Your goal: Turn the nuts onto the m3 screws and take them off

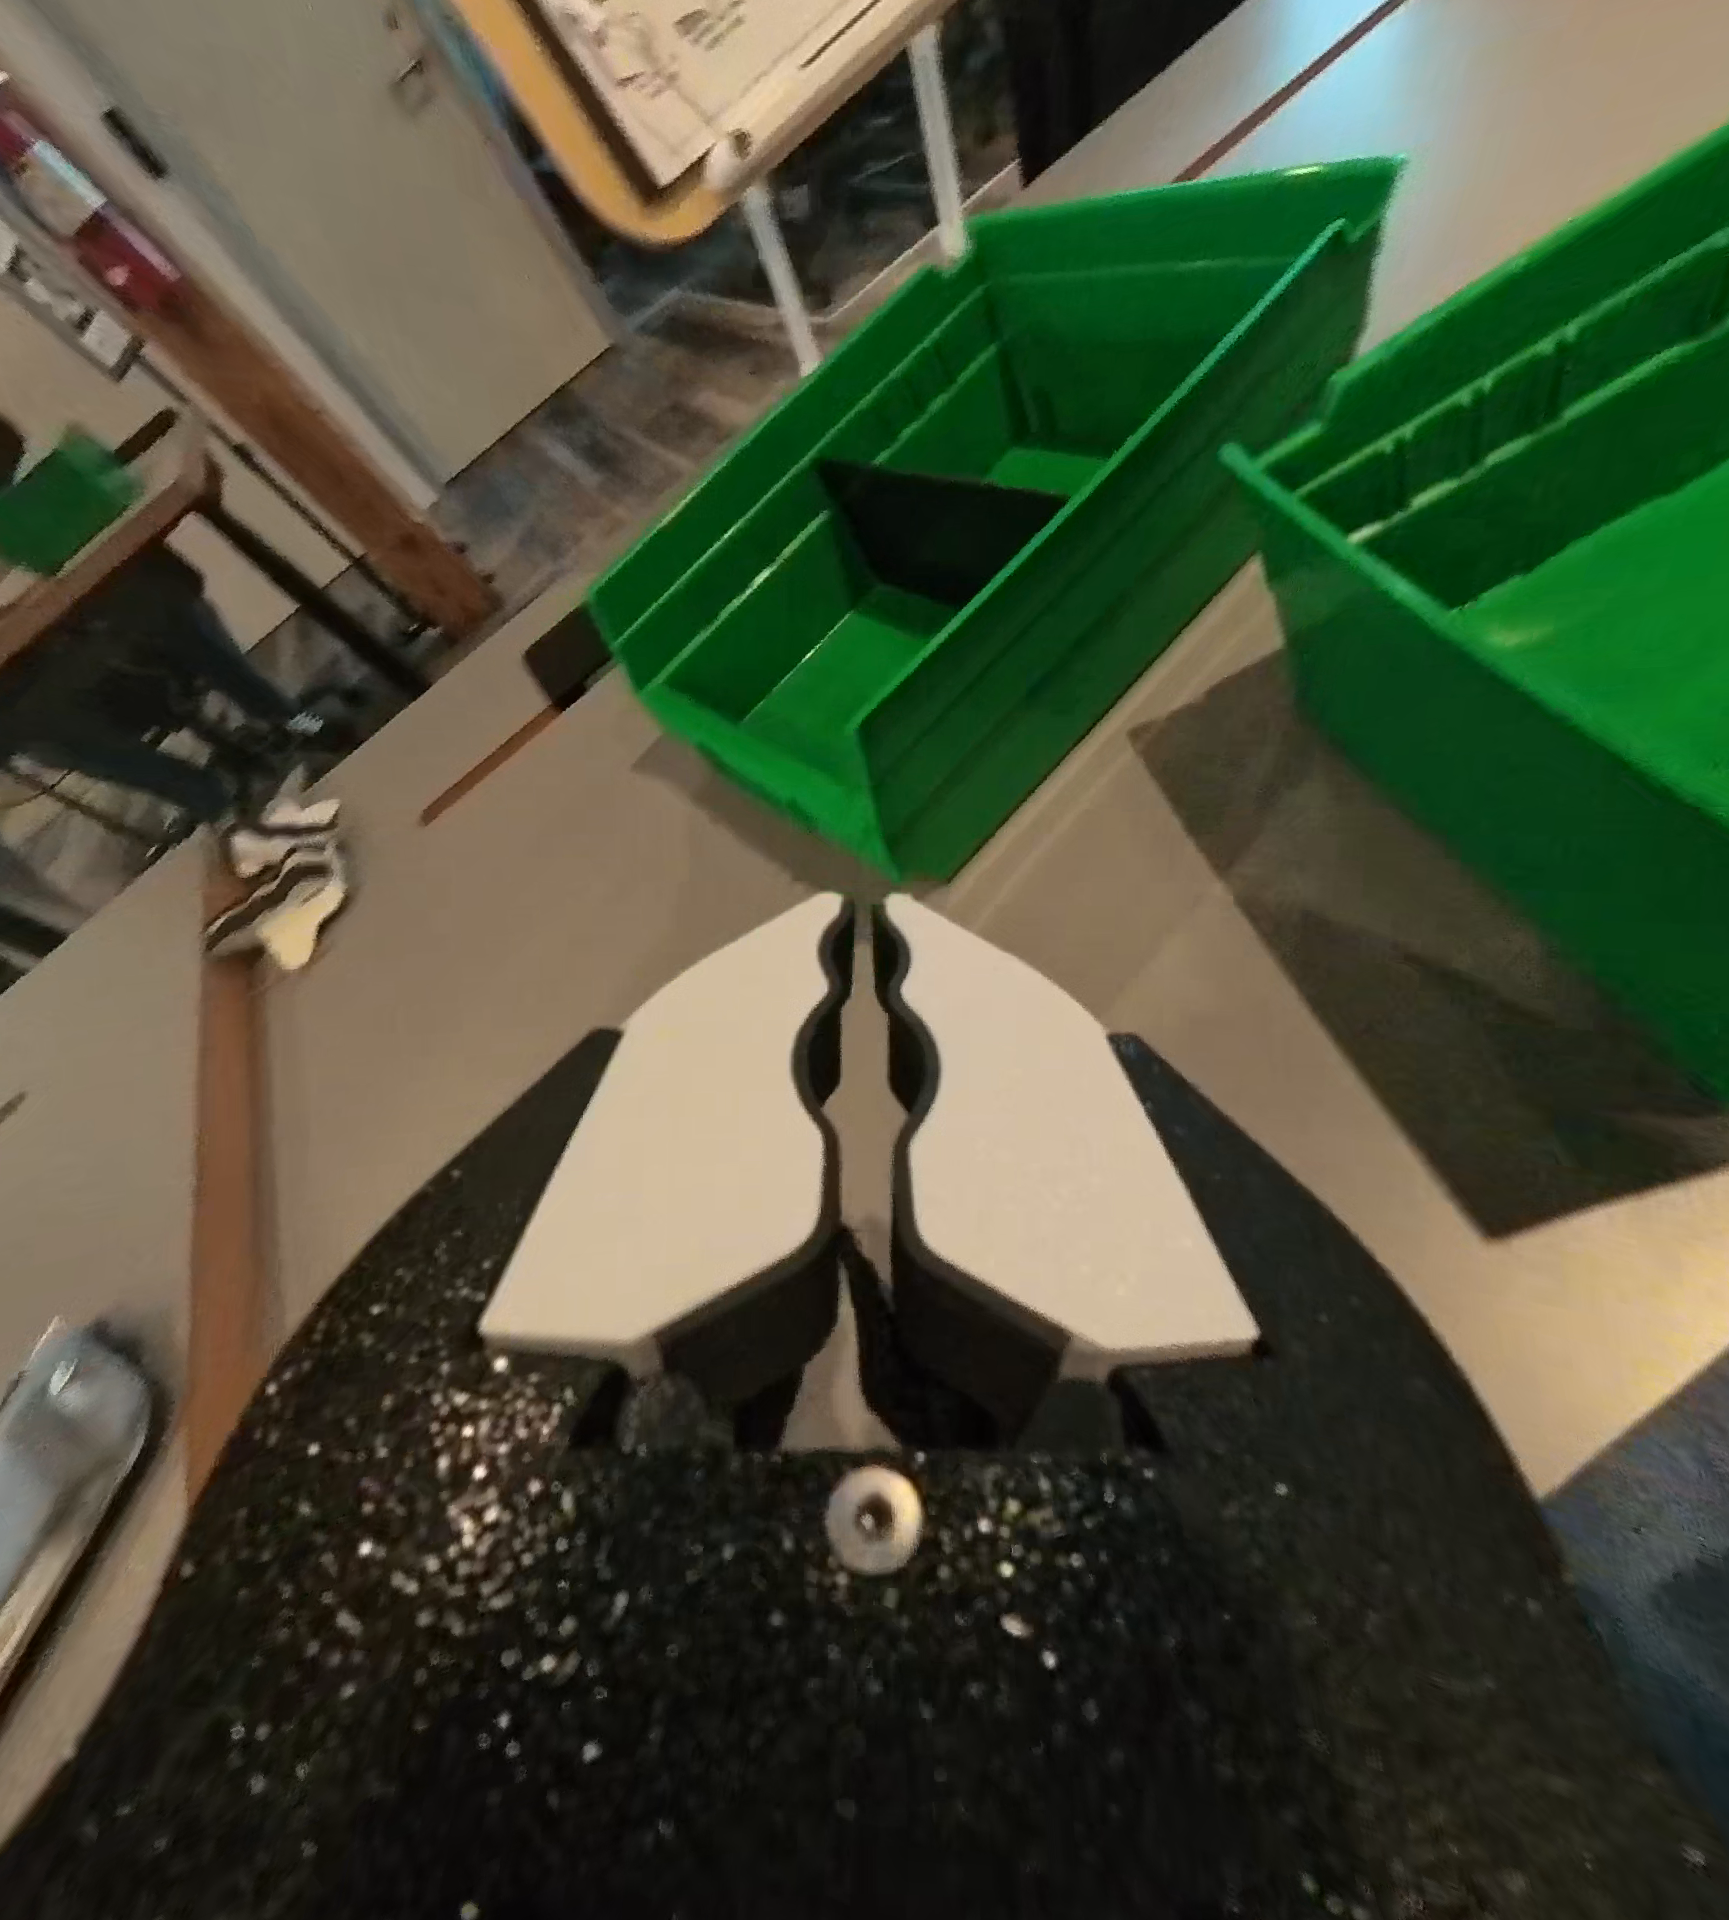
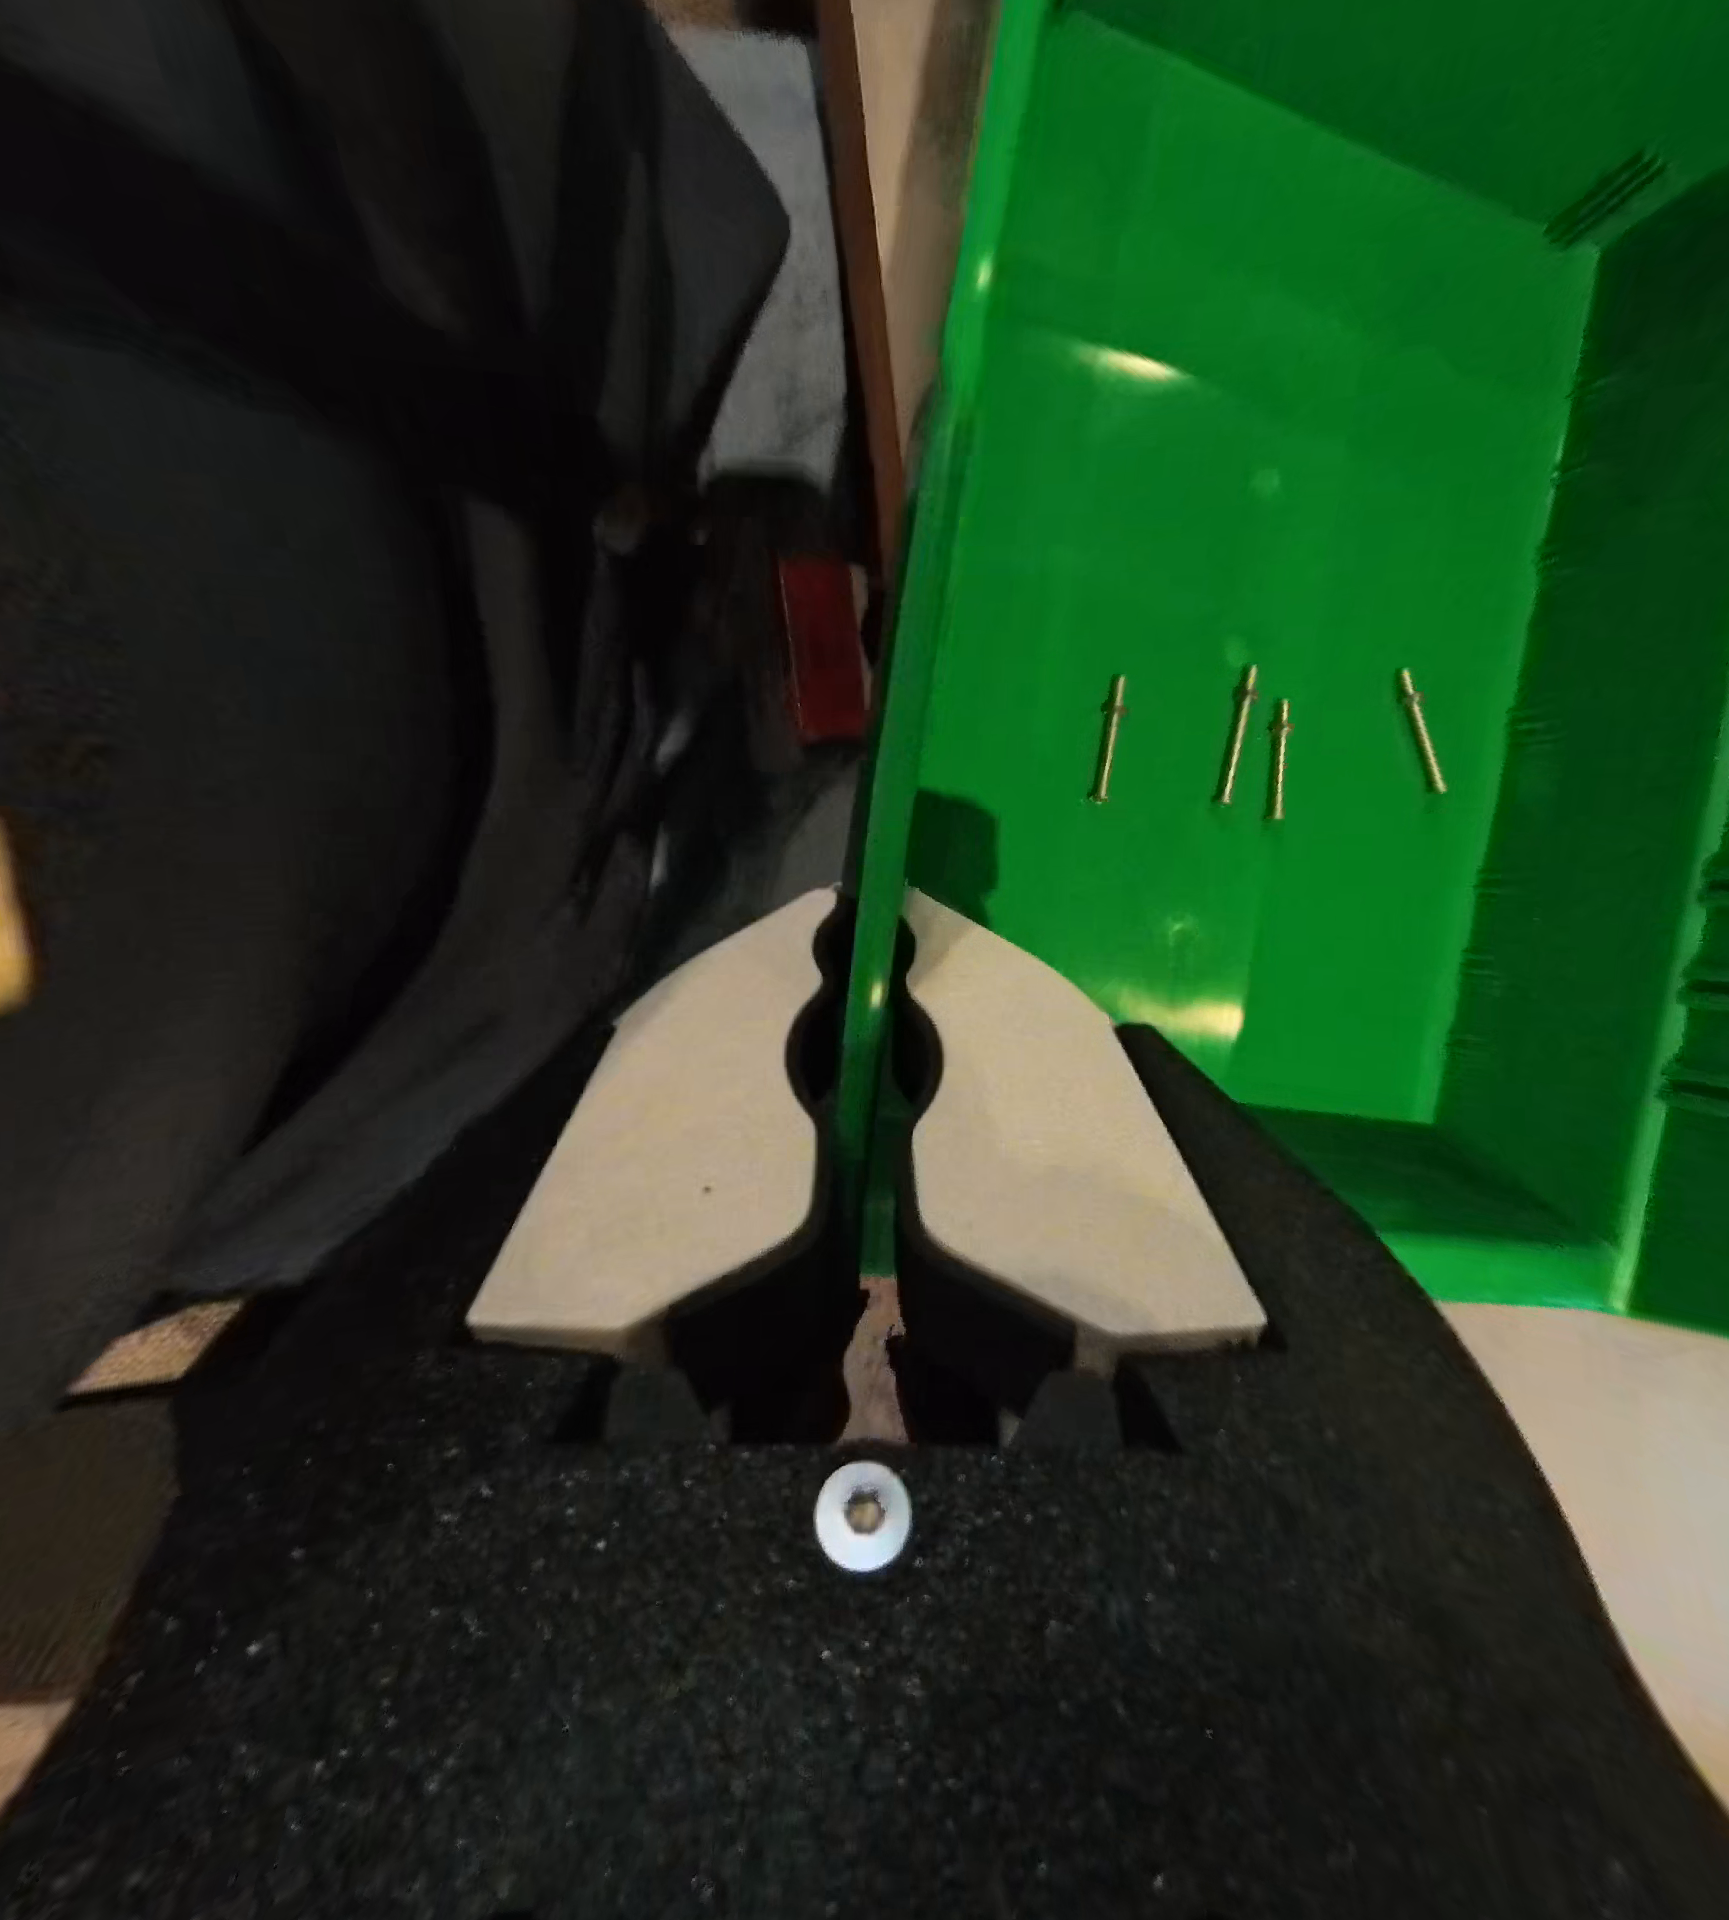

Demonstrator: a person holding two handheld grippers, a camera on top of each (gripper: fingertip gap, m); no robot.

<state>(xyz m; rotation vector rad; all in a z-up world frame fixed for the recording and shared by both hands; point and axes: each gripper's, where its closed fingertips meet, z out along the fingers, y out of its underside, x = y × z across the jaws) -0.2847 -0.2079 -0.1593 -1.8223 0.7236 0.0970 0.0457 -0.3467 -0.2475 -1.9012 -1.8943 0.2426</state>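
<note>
Pale desk [image 1: 527,935] w/ two green bins on it, and a blurry room behind at upper left of the left view. The small bin [image 1: 943,582] sits mid frame, the big bin [image 1: 1566,727] at right.

Left claw [image 1: 862,920] is almost closed w/ nothing in it; only a thin slit shows between its tips. It hangs over the desk just near the small bin's corner, prob. waiting for its turn.

Right claw [image 2: 865,935] is pinching the big bin's thin side wall [image 2: 891,727]. Both pads look pressed on it. My guess: it holds the bin so it can be pulled or kept from sliding.

Four screws [image 2: 1255,743] lie on the bin floor, center right of the right view, each w/ a tiny bump near one end. Those bumps may be nuts, but they are too small to be sure. So the job looks not yet begun on them.

Hard to see: dark cloth [image 2: 216,623] fills the left half of the right view and hides the desk there. The big bin is cut off at the right edge. The small bin's black part [image 1: 933,530] is unclear.
</note>
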